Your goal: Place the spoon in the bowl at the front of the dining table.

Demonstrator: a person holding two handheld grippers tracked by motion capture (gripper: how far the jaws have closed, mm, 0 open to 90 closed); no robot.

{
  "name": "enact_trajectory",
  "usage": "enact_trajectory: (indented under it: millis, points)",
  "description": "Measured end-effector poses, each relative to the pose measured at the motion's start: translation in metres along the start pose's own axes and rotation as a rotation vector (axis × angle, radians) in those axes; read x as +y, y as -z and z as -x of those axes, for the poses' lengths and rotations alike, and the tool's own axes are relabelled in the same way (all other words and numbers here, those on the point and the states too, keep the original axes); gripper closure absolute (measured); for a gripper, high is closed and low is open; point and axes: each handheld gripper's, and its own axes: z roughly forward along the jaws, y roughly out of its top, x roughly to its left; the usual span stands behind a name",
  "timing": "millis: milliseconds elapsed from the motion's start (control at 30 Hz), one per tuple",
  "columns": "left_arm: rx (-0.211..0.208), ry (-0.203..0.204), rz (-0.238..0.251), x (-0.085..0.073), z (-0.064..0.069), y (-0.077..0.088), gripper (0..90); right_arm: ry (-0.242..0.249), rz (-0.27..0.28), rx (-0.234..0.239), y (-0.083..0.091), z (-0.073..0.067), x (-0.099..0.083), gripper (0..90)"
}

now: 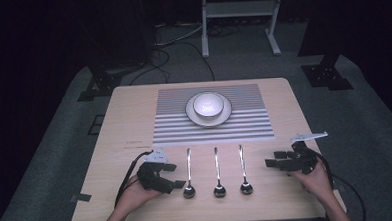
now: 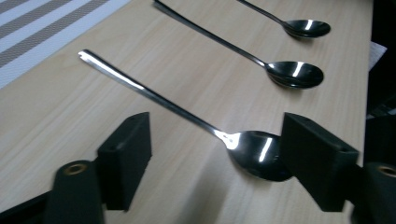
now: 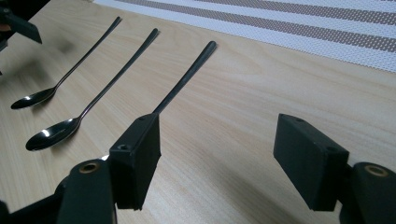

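Observation:
Three metal spoons lie side by side on the wooden table (image 1: 124, 123), bowls toward the person: a left spoon (image 1: 188, 171), a middle spoon (image 1: 217, 169) and a right spoon (image 1: 243, 166). My left gripper (image 1: 176, 175) sits low at the left spoon's bowl end. In the left gripper view the jaws of that gripper (image 2: 219, 144) straddle the left spoon (image 2: 187, 114); its bowl lies close against the right-hand pad (image 2: 317, 158) and the other pad stands well off. My right gripper (image 1: 272, 158) rests open just right of the right spoon (image 3: 187, 77), with bare table between its jaws (image 3: 219, 144).
A white bowl (image 1: 208, 105) stands on a plate (image 1: 191, 115) on a striped placemat (image 1: 244, 123) at the table's far side. Bare wood separates the mat from the spoons. A metal stand's legs (image 1: 239, 11) and cables lie on the floor beyond.

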Motion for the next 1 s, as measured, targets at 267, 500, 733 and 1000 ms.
enact_trajectory:
  millis: [267,500,733,1000]
  points:
    - [-0.046,-0.075,-0.043,0.002,0.012,-0.008,47.1,0.003,-0.003,0.004,-0.001,-0.001,0.000,30.4]
    - [-0.106,-0.109,-0.076,0.002,0.015,-0.012,67.6,0.010,-0.007,0.001,-0.002,-0.002,0.000,30.4]
    - [-0.117,-0.123,-0.102,0.001,0.019,-0.017,68.9,0.019,-0.009,0.004,-0.003,-0.004,0.001,30.5]
    - [-0.113,-0.133,-0.156,-0.004,0.021,-0.027,70.0,0.034,-0.003,0.002,-0.004,-0.010,0.004,30.7]
